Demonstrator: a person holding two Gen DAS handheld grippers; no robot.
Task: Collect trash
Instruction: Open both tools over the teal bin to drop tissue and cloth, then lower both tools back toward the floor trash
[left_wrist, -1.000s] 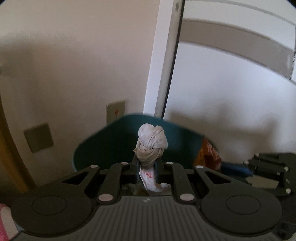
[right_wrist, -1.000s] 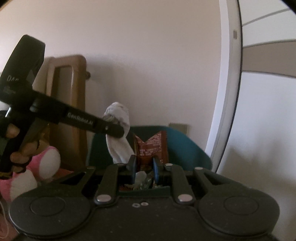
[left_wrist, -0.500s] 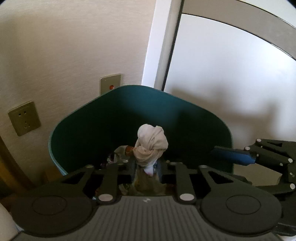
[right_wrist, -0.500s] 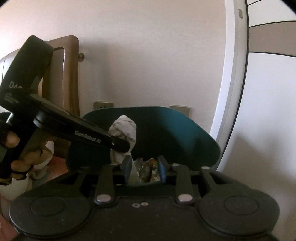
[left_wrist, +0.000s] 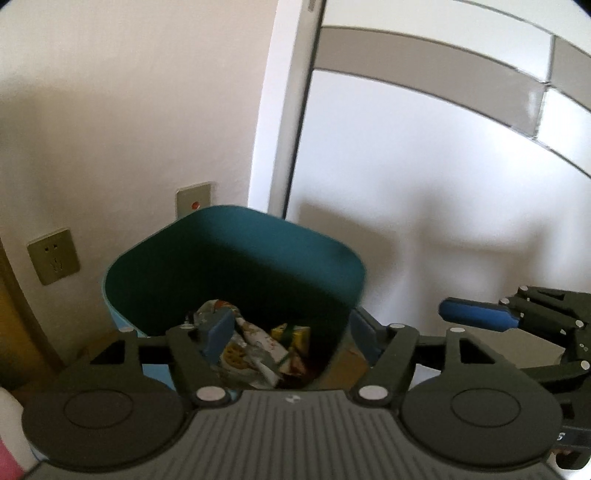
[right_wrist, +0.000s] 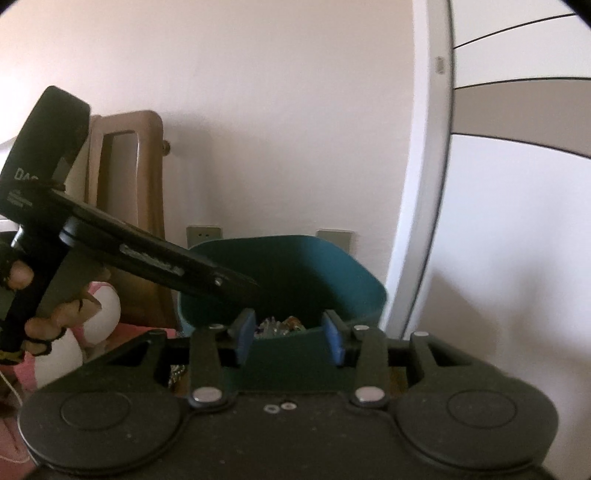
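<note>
A teal trash bin stands against the wall, also in the right wrist view. Printed wrappers and a yellow carton lie in its bottom. My left gripper hovers over the bin's near side, its jaws opening wide with nothing between them. My right gripper is at the bin's near rim, jaws opening and empty. Its blue pad shows at the right of the left wrist view. A hand holds the left gripper, which slants down into the bin.
A wall socket and a plate with a red dot sit behind the bin. A white door frame rises just to its right. A wooden chair and a pink-and-white plush toy stand to the left.
The crumpled white tissue has left the left gripper and the brown wrapper has left the right. Both grippers' jaws have spread apart. Both have moved in over the bin.
</note>
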